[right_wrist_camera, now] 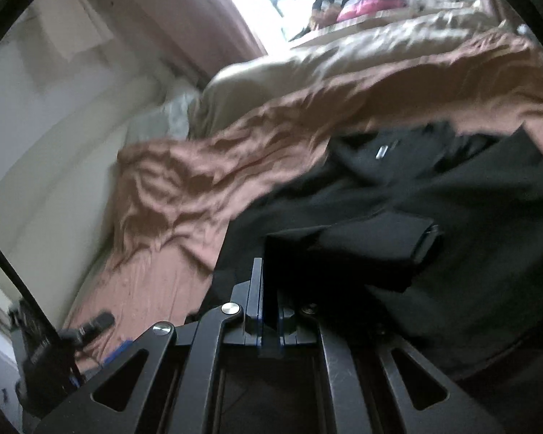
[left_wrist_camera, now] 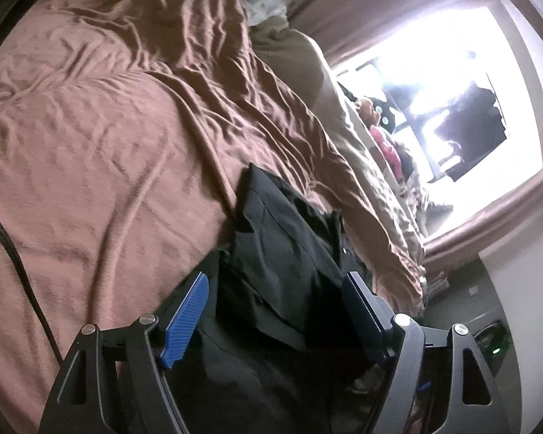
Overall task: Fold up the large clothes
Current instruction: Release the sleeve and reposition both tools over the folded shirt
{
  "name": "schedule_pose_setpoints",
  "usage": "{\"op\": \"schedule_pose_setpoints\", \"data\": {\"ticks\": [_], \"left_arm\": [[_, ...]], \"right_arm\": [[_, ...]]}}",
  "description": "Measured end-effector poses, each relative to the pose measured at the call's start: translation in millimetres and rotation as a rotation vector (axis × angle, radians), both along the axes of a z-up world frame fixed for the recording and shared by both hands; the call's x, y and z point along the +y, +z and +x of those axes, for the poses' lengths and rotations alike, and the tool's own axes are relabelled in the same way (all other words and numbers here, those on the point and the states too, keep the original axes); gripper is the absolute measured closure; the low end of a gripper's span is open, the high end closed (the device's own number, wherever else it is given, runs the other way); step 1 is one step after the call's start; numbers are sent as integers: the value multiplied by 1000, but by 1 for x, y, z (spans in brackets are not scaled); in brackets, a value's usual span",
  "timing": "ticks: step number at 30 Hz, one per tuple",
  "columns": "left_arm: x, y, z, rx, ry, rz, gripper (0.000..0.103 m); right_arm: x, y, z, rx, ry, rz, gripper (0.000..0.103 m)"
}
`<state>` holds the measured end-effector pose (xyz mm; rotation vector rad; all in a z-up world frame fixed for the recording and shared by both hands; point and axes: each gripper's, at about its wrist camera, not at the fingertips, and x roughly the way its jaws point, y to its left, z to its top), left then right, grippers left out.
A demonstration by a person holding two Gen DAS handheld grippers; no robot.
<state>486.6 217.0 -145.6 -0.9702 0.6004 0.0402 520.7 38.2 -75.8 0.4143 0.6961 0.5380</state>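
Note:
A black garment [left_wrist_camera: 282, 253] lies crumpled on a brown bedspread [left_wrist_camera: 90, 144]. My left gripper [left_wrist_camera: 275, 300] hovers over it with its jaws wide apart. The blue pad [left_wrist_camera: 188, 311] and the other finger [left_wrist_camera: 362, 311] stand on either side of the cloth without pressing it. In the right wrist view, the right gripper [right_wrist_camera: 268, 282] is shut, with an edge of the black garment [right_wrist_camera: 434, 217] pinched between its fingertips. A folded flap of the cloth hangs off to the right of them. The picture is blurred by motion.
The wrinkled brown bedspread [right_wrist_camera: 184, 188] covers the bed, with beige bedding [left_wrist_camera: 300, 58] beyond it. A bright window [left_wrist_camera: 434, 90] has a pile of colourful clothes [left_wrist_camera: 383, 144] on its sill. A black cable [left_wrist_camera: 14, 253] crosses the left, and a dark device [right_wrist_camera: 47, 354] sits lower left.

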Motion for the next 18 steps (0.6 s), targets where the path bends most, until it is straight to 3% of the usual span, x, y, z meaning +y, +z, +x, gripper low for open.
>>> {"op": "schedule_pose_setpoints", "data": {"ticks": [7,9,10,11,18], "left_arm": [[5,-2,-2,1,10,-4,26],[4,-1,-2,4,3,7,26],[2,0,-1,6,-2,13,26],[-1,1,0,7,-6,17,26],[-34,11,12,8,-87,99,26]], "right_arm": [[9,-21,28,200,108,64,96],[-4,-19,28,225,115,94,75],[-12,-18,27,235,114,99,40],[-20,-15,23,232,108,106,18],[-104,-4,-5,202,-65,49,18]]}}
